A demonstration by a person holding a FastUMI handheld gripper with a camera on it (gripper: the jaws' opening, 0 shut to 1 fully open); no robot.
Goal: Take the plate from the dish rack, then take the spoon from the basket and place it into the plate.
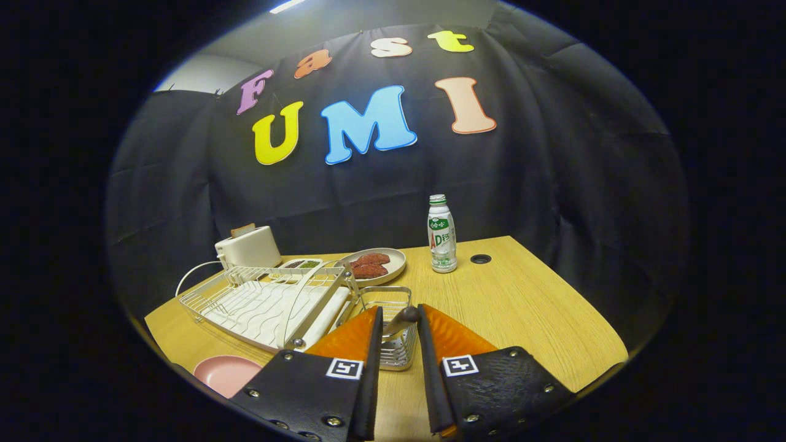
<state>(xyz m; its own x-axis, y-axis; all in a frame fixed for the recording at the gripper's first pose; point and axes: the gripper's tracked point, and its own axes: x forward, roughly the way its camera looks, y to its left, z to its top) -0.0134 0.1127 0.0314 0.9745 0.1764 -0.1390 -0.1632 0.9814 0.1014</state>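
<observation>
The pink plate (226,373) lies flat on the wooden table (522,307), near its front edge and just left of my left finger. The white wire dish rack (264,302) stands behind the plate with no dishes in it. A small wire basket (393,299) hangs at the rack's right end, just ahead of my fingers. The spoon (402,320) has a metal handle with a dark rounded end; it sticks up out of the basket and slants across the gap between my fingertips. My gripper (399,314) is shut on that handle, with both fingers touching it.
A white toaster (249,247) stands behind the rack. Beside it are a small tray of green food (301,264) and a beige plate of red patties (374,265). A white bottle (442,234) stands further right, near a cable hole (481,259). Bare table stretches to the right.
</observation>
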